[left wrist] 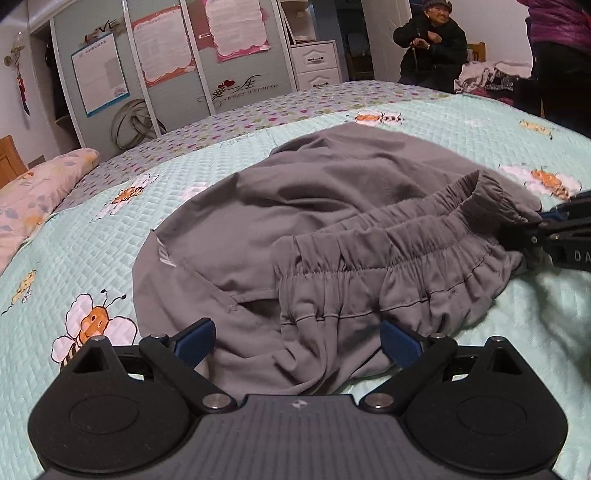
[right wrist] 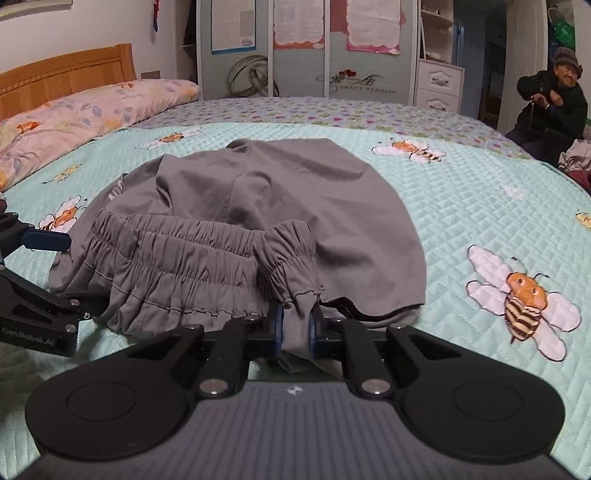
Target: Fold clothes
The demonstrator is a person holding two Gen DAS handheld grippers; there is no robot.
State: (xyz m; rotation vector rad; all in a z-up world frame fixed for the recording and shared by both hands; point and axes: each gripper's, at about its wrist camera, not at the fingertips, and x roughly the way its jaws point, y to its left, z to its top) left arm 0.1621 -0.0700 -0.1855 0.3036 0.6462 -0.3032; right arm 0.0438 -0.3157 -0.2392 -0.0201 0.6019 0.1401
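A bed (left wrist: 92, 236) with a mint quilt printed with bees fills both views, and grey trousers (left wrist: 295, 206) lie bunched in a mound at its middle, elastic waistband (left wrist: 388, 251) toward the cameras. The right gripper (right wrist: 296, 328) is clenched on a fold of fabric just below the waistband's right end, its blue pads pressing the cloth from both sides. The left gripper (left wrist: 297, 341) is spread wide, a pad on either side of the trousers' near edge just below the waistband's left end, neither pressing; the cloth lies loose between them. Both tools tilt down toward the quilt, side by side. The right view alone shows the wooden headboard (right wrist: 66, 74) behind the pillow (right wrist: 92, 107). The left view alone shows a second person, in purple (left wrist: 557, 22), standing beyond the bed beside the seated person (left wrist: 430, 48).
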